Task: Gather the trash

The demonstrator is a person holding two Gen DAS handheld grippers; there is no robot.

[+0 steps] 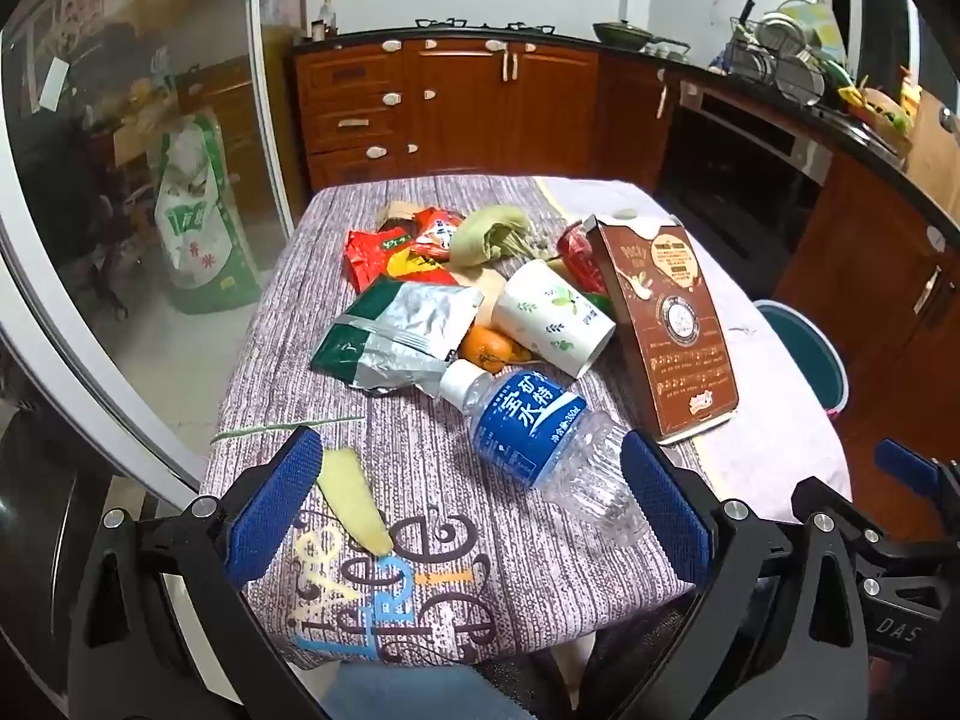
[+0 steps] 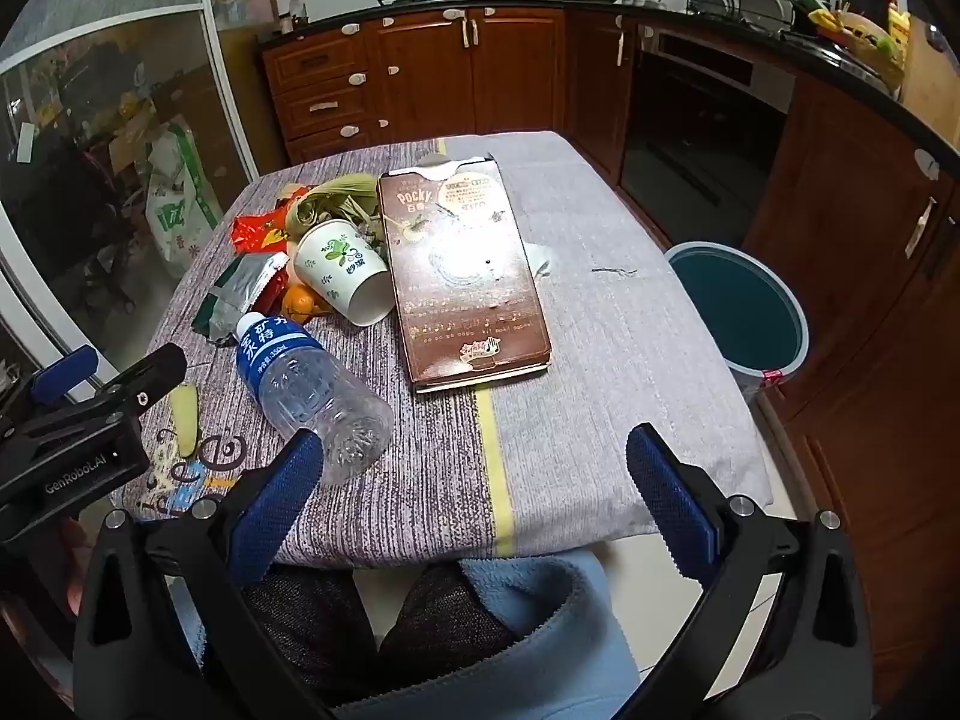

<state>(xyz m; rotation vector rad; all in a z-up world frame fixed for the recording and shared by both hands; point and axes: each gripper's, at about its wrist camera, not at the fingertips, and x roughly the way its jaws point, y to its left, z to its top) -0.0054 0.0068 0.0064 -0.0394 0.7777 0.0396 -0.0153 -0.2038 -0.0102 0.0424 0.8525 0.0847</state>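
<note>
Nearest the lens, at the bottom of each wrist view, my two grippers stand spread wide with nothing between the blue pads: my left gripper (image 1: pixel 468 498) over the near table edge, my right gripper (image 2: pixel 474 480) over the bare grey part of the tablecloth (image 2: pixel 600 420). Low in the right view, my lap shows under a blue garment.

Just beyond the left gripper's pads lies a pale yellow peel strip (image 1: pixel 354 498) at lower left, and a clear water bottle (image 1: pixel 540 438) on its side with a blue label and white cap, its base toward me.

Mid-frame, a heap of trash: a silver-and-green foil bag (image 1: pixel 396 330), an orange (image 1: pixel 489 348) partly hidden beneath it, a tipped paper cup (image 1: pixel 555 318) with a leaf print, and a brown Pocky box (image 1: pixel 672 324) lying flat at right.

Farther back, red wrappers (image 1: pixel 390 252) and a green leafy wad (image 1: pixel 486 234).

At the right edge, beside the table on the floor, a teal bucket (image 2: pixel 738 312) stands open.

Upper frame: brown kitchen cabinets (image 1: pixel 456 102).
</note>
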